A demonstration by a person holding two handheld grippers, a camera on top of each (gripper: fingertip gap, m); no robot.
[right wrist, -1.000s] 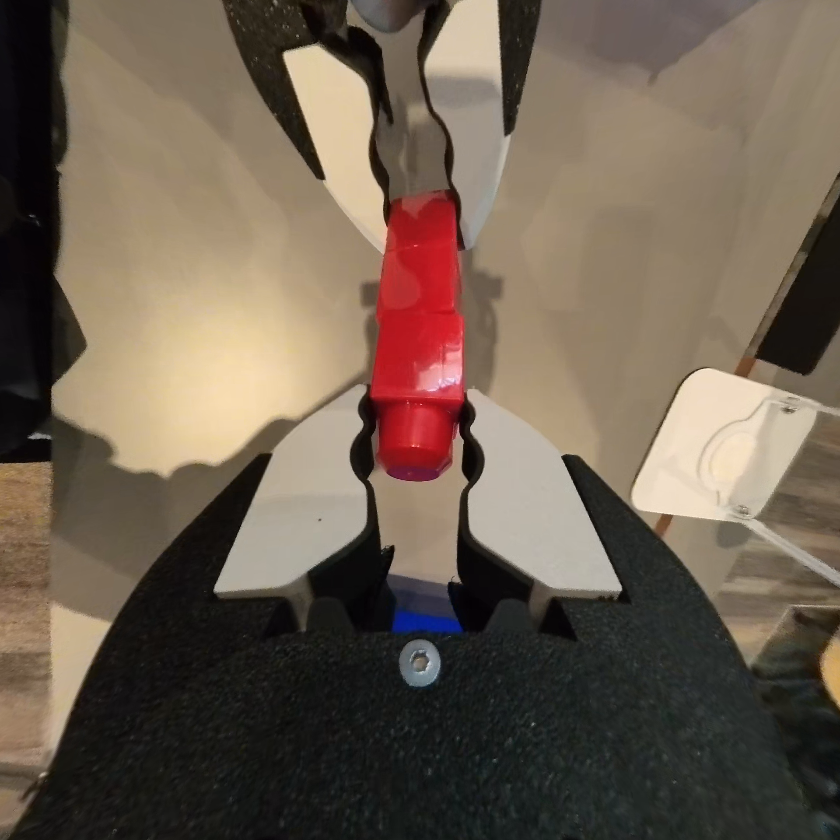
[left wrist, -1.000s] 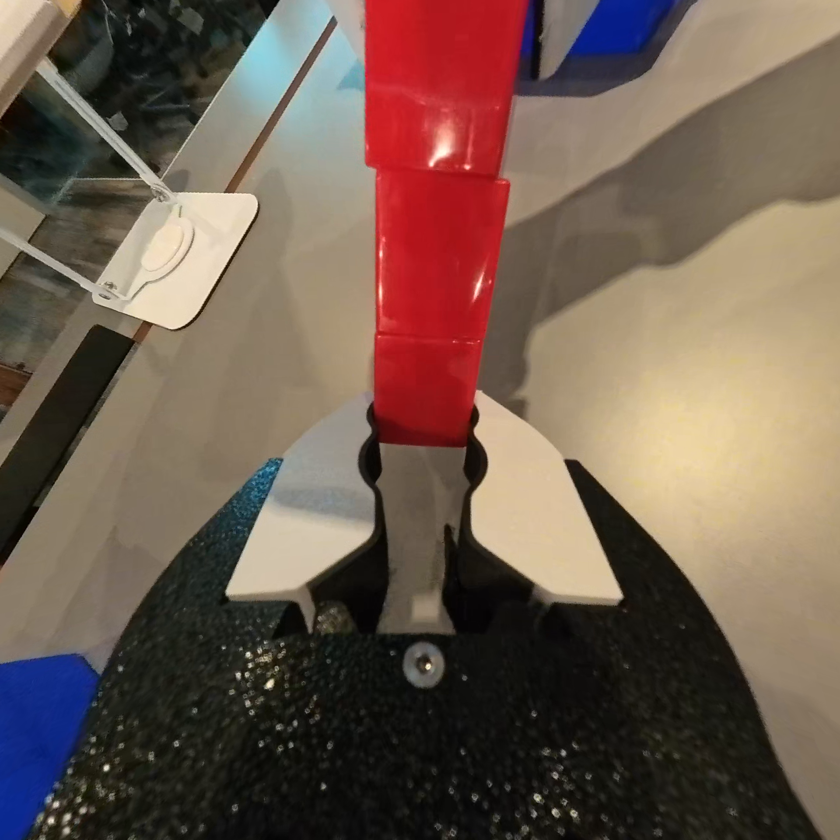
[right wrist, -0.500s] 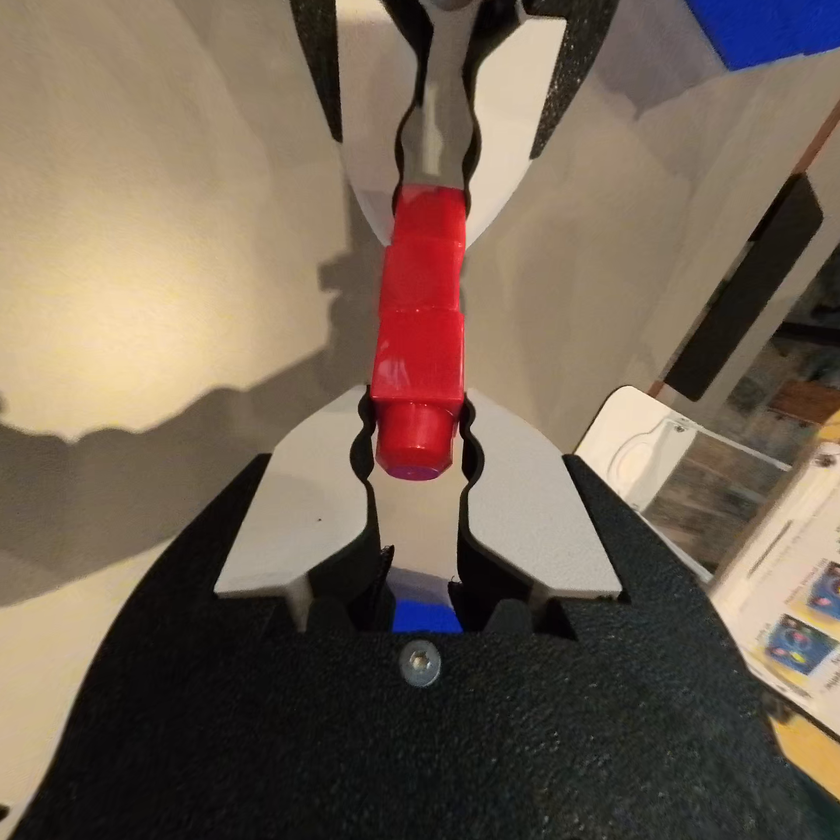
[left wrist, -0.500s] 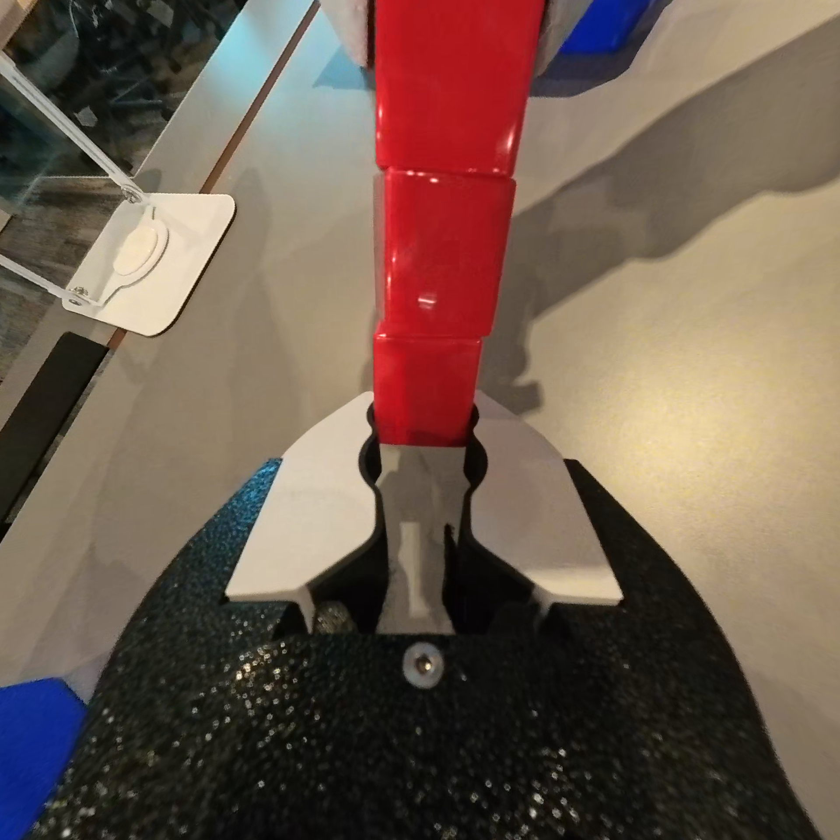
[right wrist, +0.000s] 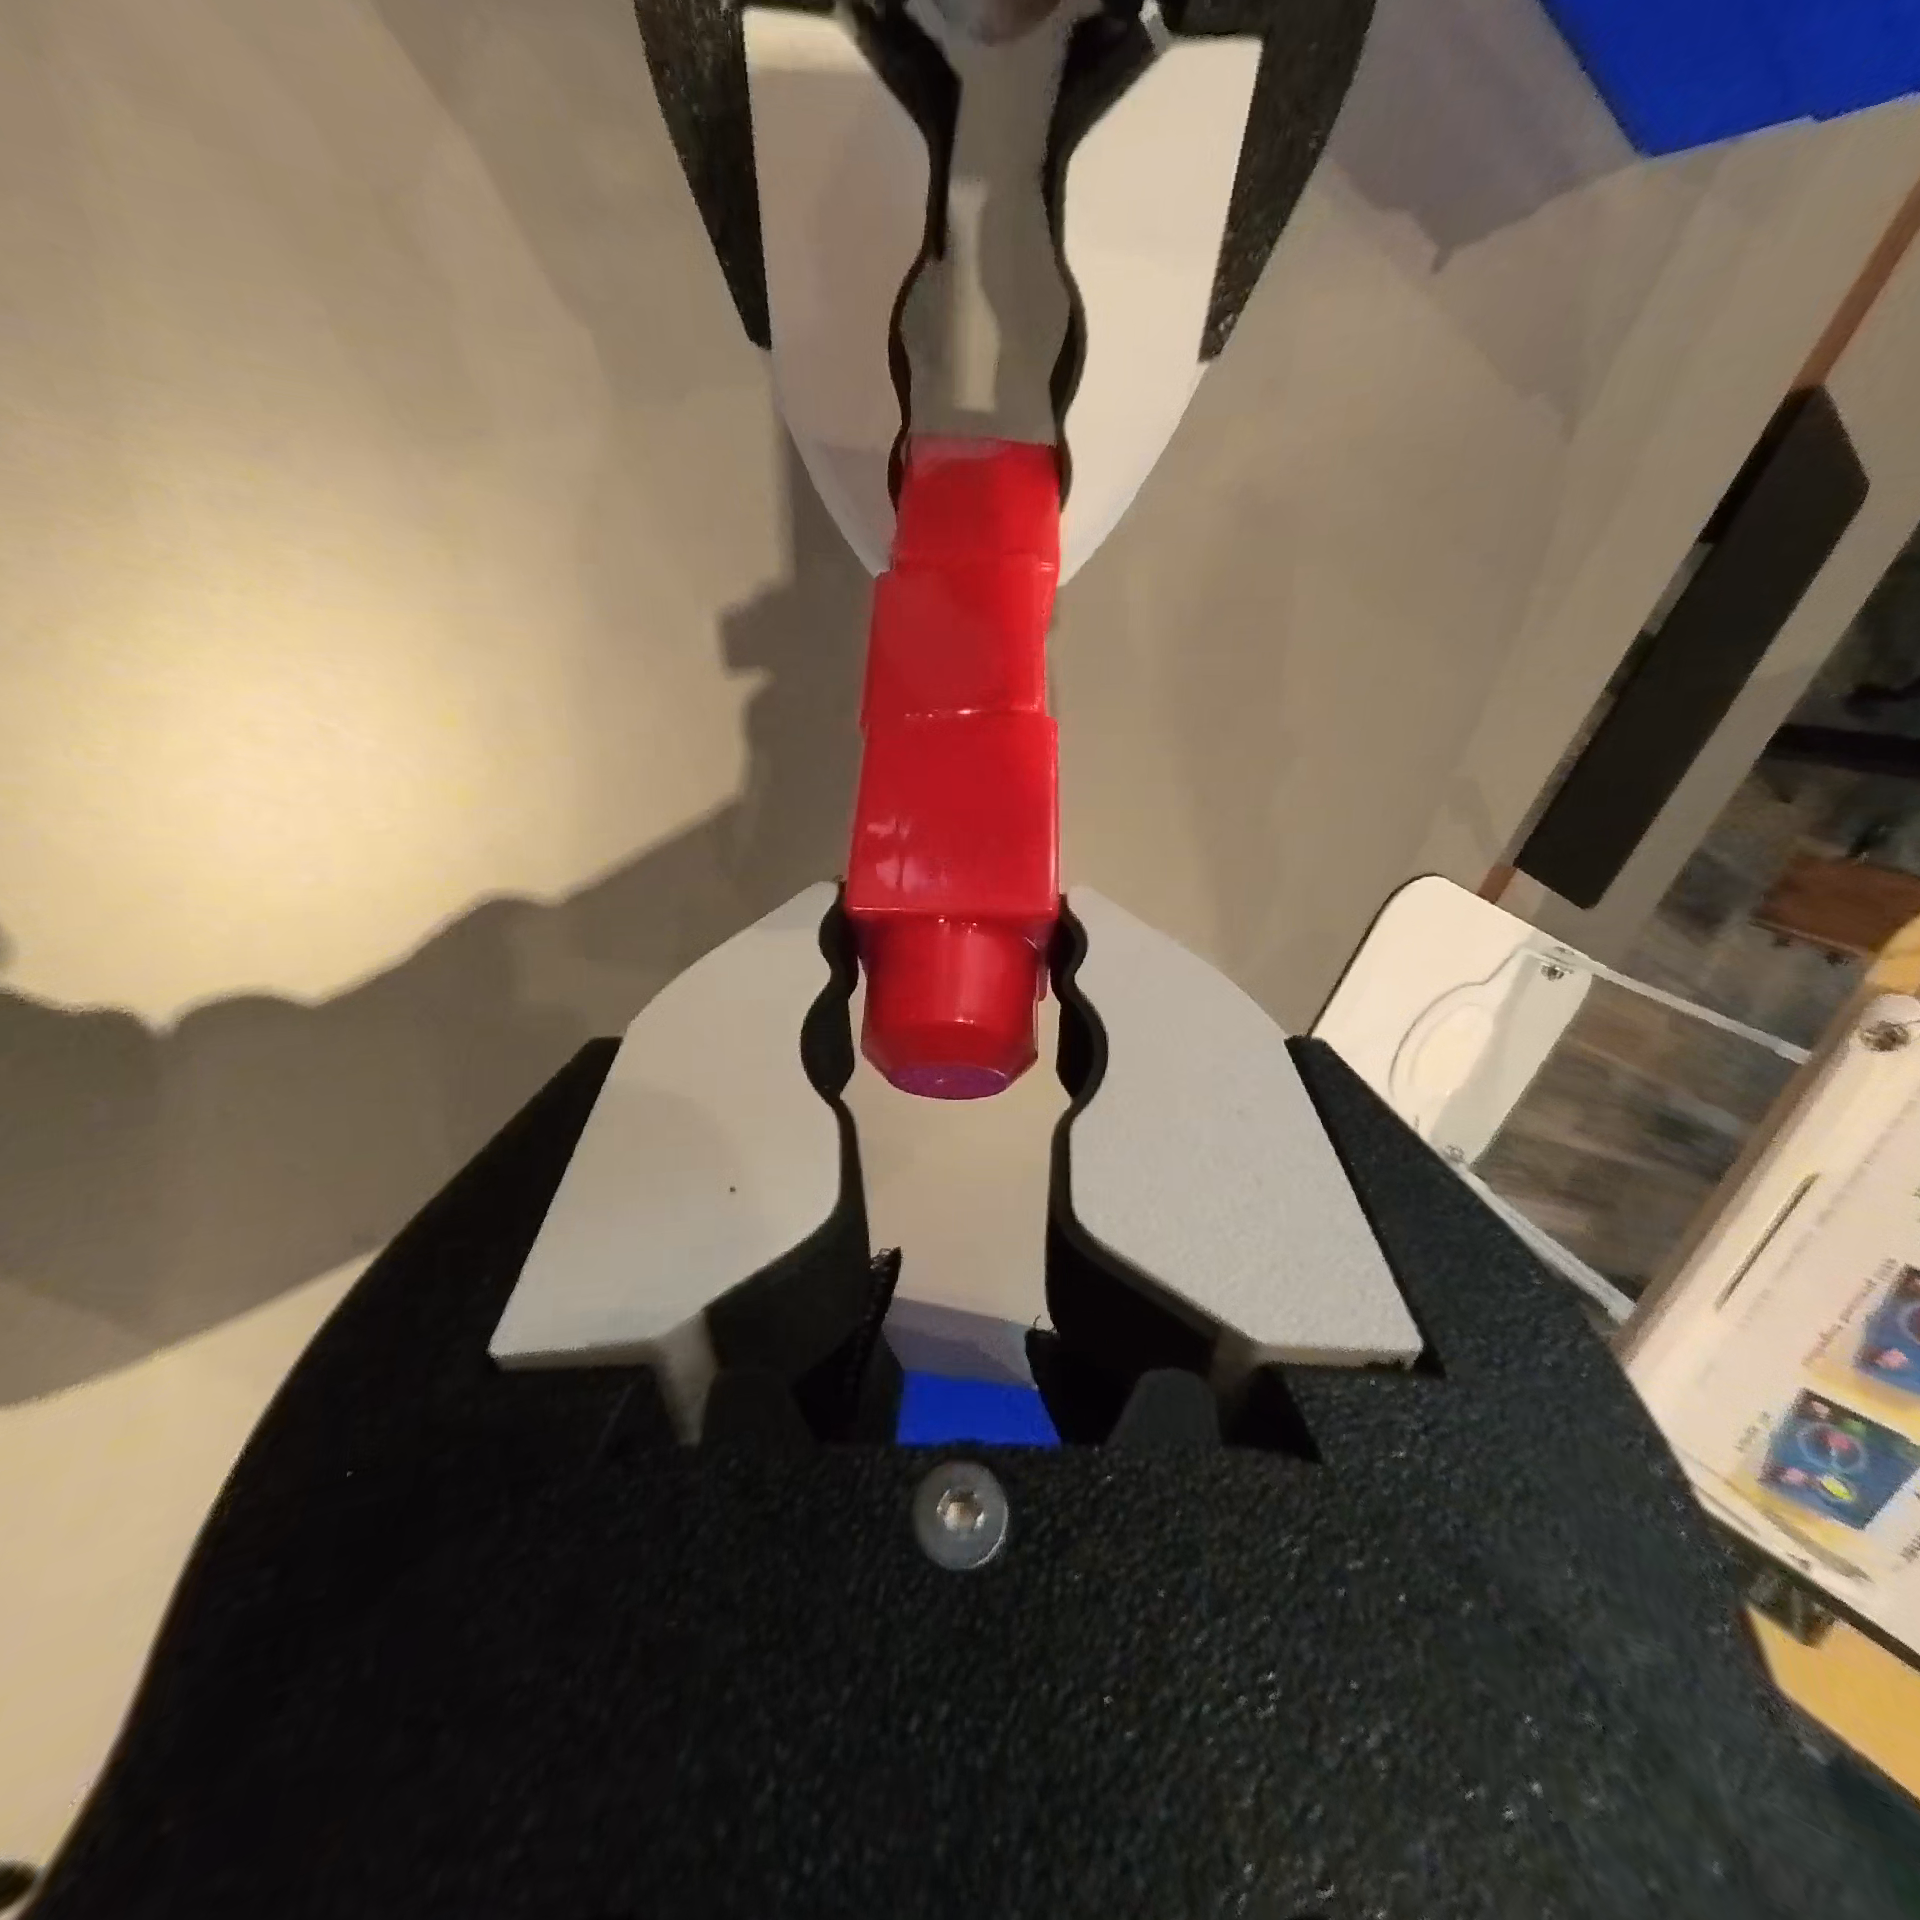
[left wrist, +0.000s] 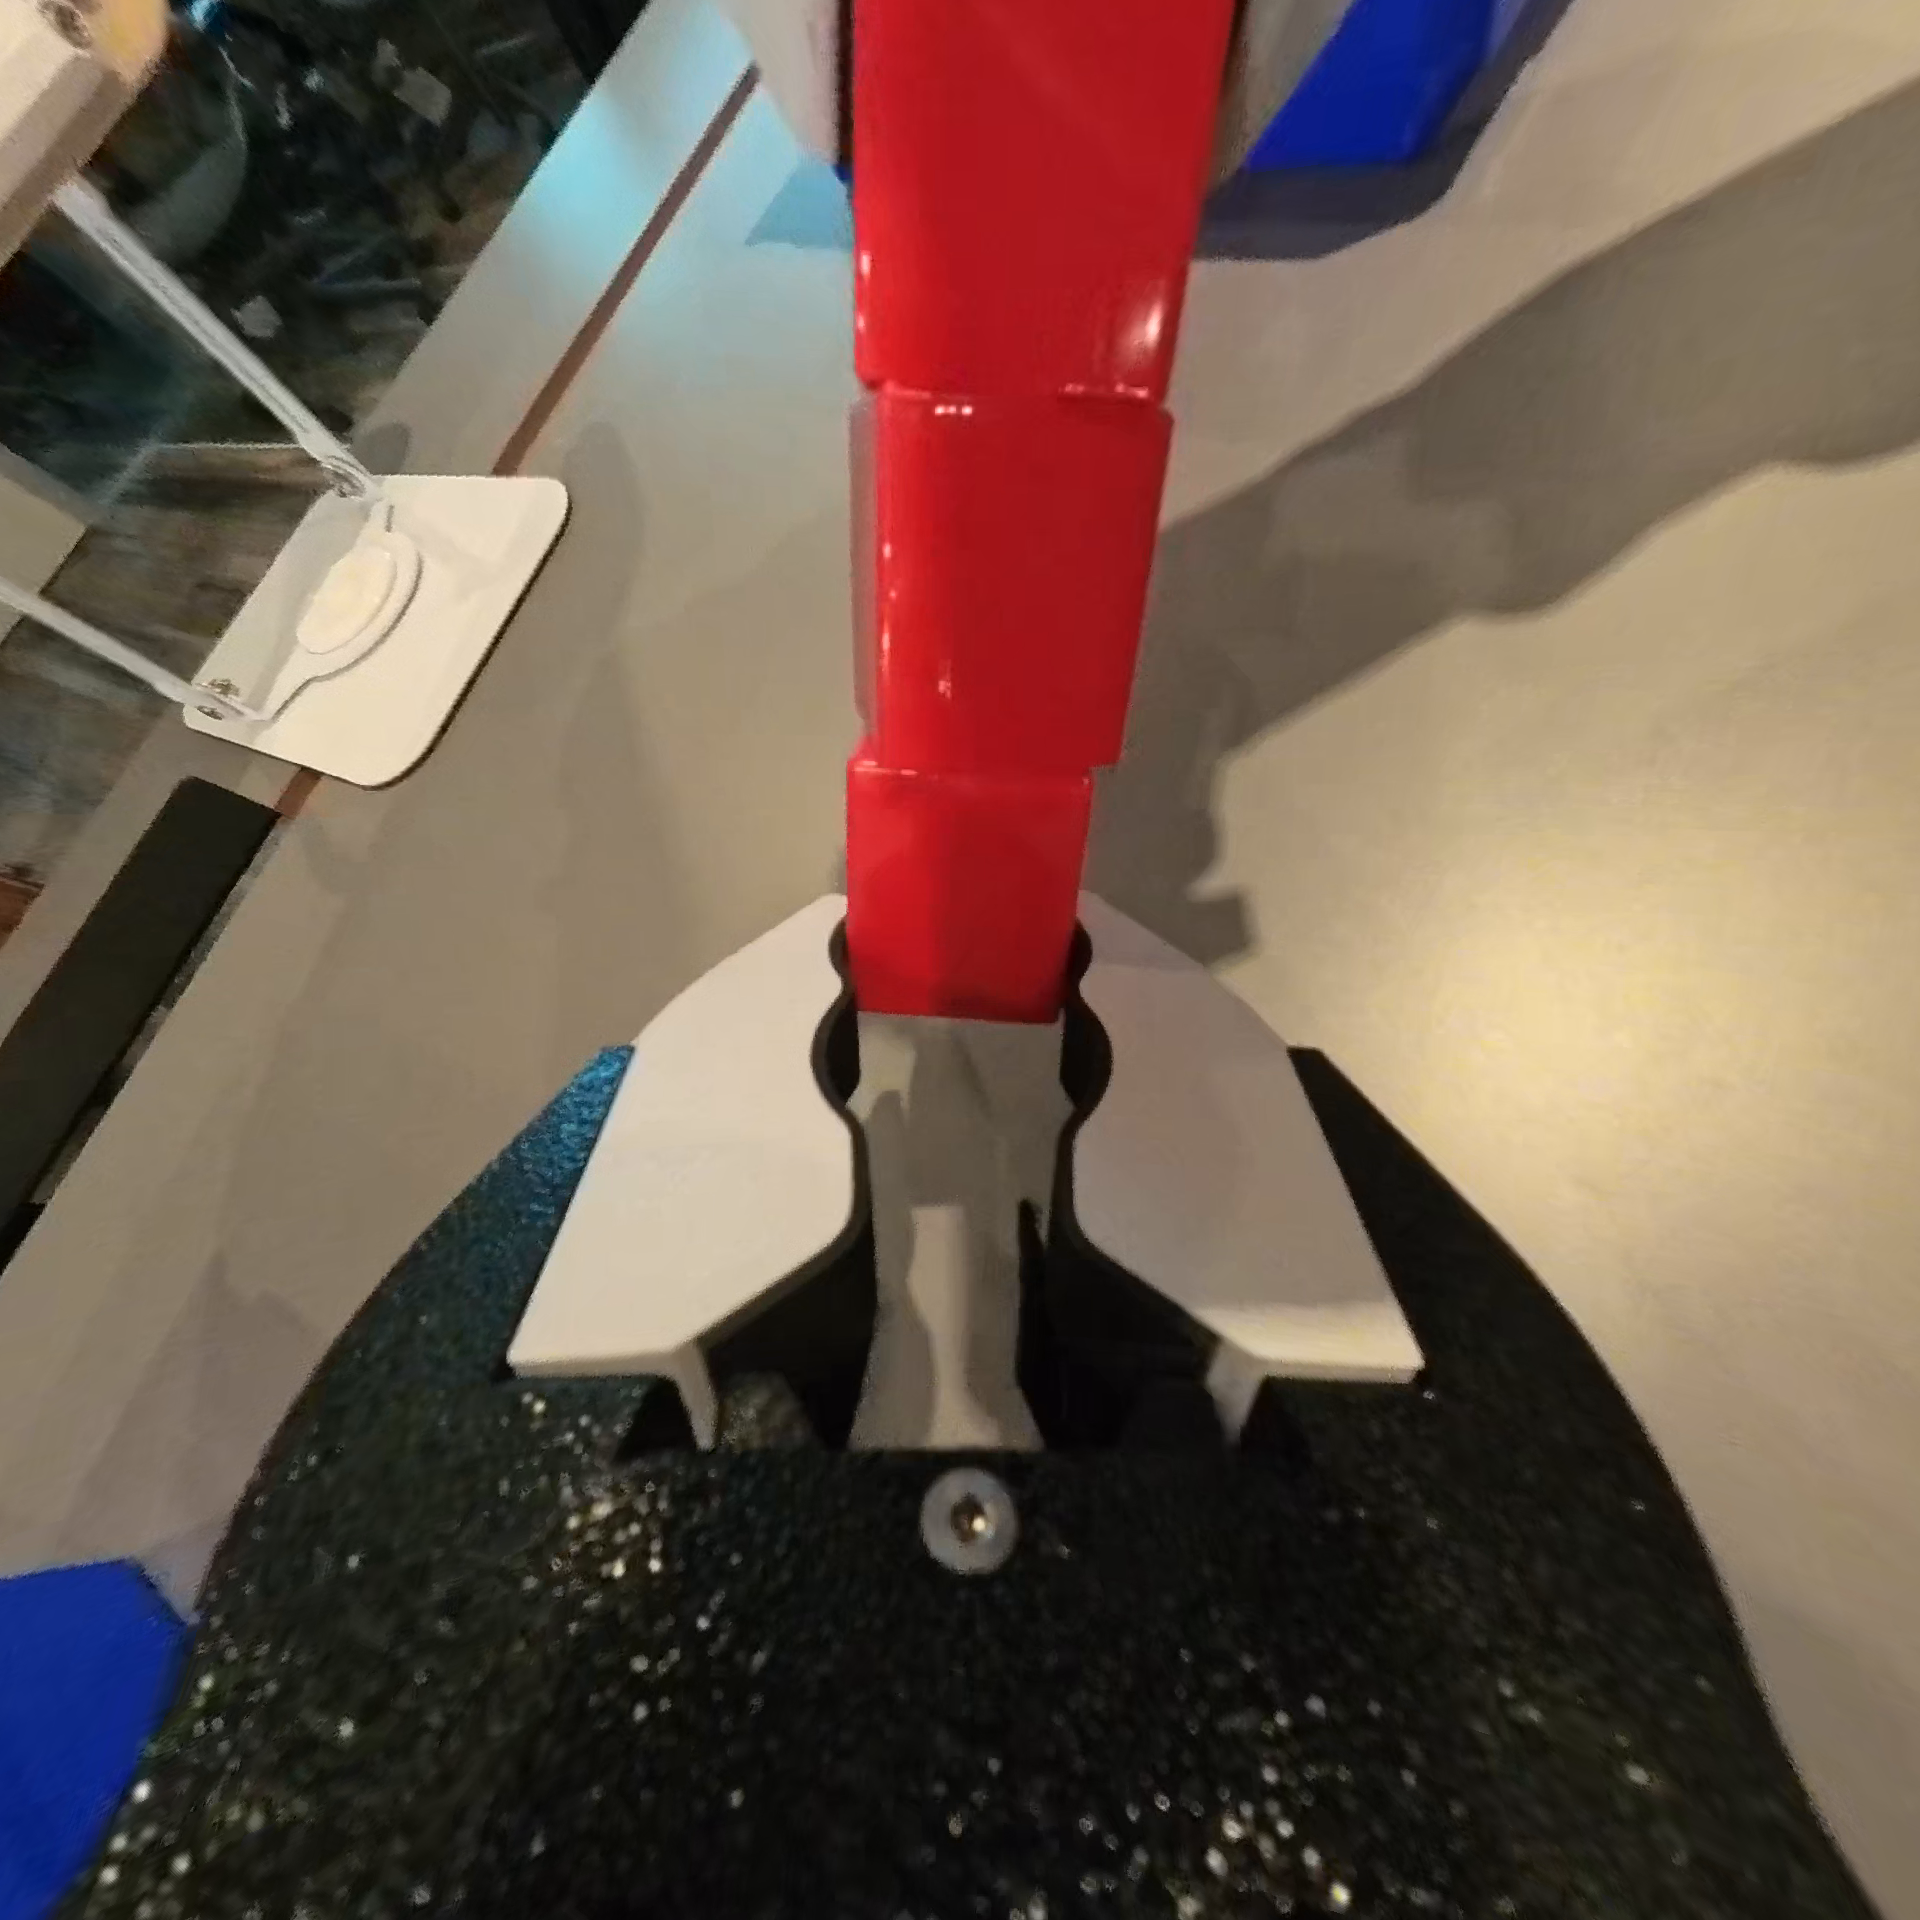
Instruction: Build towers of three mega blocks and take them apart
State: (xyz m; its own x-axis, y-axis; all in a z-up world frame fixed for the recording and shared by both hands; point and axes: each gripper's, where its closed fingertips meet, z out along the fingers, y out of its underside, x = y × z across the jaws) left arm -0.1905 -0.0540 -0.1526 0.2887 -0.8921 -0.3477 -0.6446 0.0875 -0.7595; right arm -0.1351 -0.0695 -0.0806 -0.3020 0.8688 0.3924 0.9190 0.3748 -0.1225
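A tower of three red mega blocks (left wrist: 1008,520) hangs in the air over the beige table (left wrist: 1558,935), held at both ends. My left gripper (left wrist: 961,956) is shut on the end block without a stud; both pads press its sides. My right gripper (right wrist: 956,935) is shut on the other end block, whose round stud (right wrist: 945,1008) points back between the fingers. The tower (right wrist: 956,727) bends slightly at its joints. The left gripper also shows at the tower's far end in the right wrist view (right wrist: 977,457). The right gripper's fingers (left wrist: 800,114) show at the top of the left wrist view.
A blue block (left wrist: 1351,83) lies on the table behind the tower, and another blue block (left wrist: 62,1745) lies at the lower left. A white mount plate (left wrist: 384,634) with a clear stand sits near the table edge, beside a black strip (left wrist: 104,987). Printed cards (right wrist: 1787,1351) stand at the right.
Both grippers have swung a little with the red tower between them, so the background has shifted. Both grasps have stayed on the end blocks and the tower is still joined.
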